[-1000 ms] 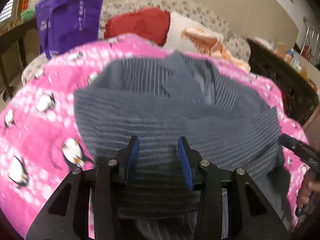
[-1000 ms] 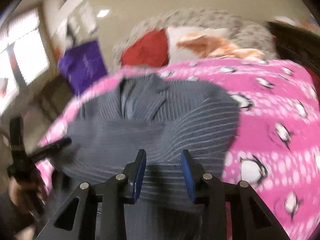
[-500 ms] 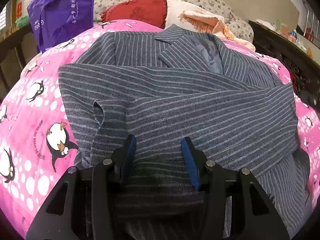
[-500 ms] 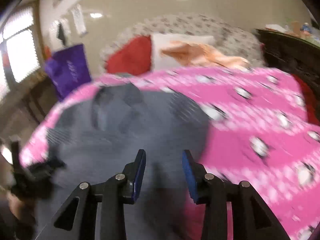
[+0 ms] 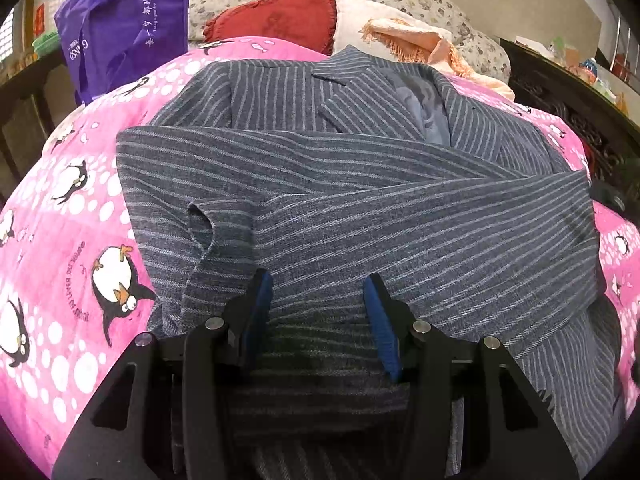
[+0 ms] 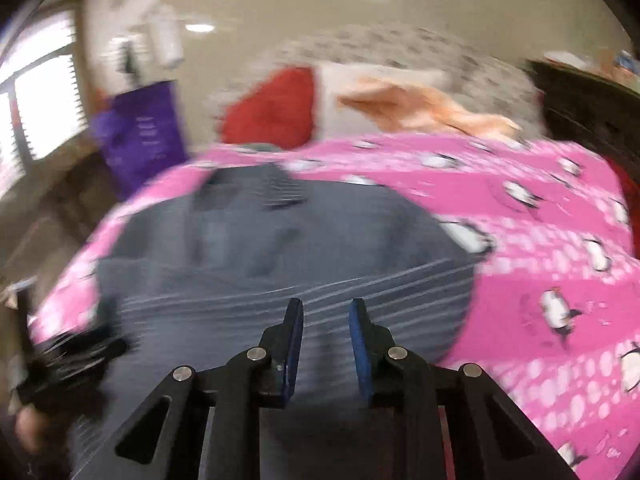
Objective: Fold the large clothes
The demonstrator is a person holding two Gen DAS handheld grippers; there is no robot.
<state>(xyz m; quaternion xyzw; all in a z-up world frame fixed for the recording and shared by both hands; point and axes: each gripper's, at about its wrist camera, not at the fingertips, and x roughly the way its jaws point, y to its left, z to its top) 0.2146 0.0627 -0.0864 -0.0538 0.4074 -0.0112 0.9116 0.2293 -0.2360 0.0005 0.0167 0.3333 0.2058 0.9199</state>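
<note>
A grey-blue pinstriped jacket (image 5: 360, 208) lies face up on a pink penguin blanket (image 5: 80, 208), collar at the far end and one sleeve folded across its chest. My left gripper (image 5: 318, 280) hovers open over the jacket's near hem, and no cloth is pinched between its blue pads. The right wrist view is blurred by motion. In it the jacket (image 6: 260, 264) shows on the left of the blanket (image 6: 540, 240). My right gripper (image 6: 326, 304) is above the jacket's near right part, its jaws closing with a gap and no cloth seen between them. The left gripper (image 6: 64, 360) shows at lower left.
A purple bag (image 5: 124, 28) hangs at the far left. A red cushion (image 5: 276, 16), a white pillow (image 5: 360, 12) and a peach fringed cloth (image 5: 432, 44) lie past the collar. Dark carved furniture (image 5: 560, 92) lines the right side. A hand (image 6: 28, 428) holds the left gripper.
The left view came closer to the jacket, then held still, its jaws slightly wider. The right gripper's jaws have narrowed and its view shifted over the jacket's right side.
</note>
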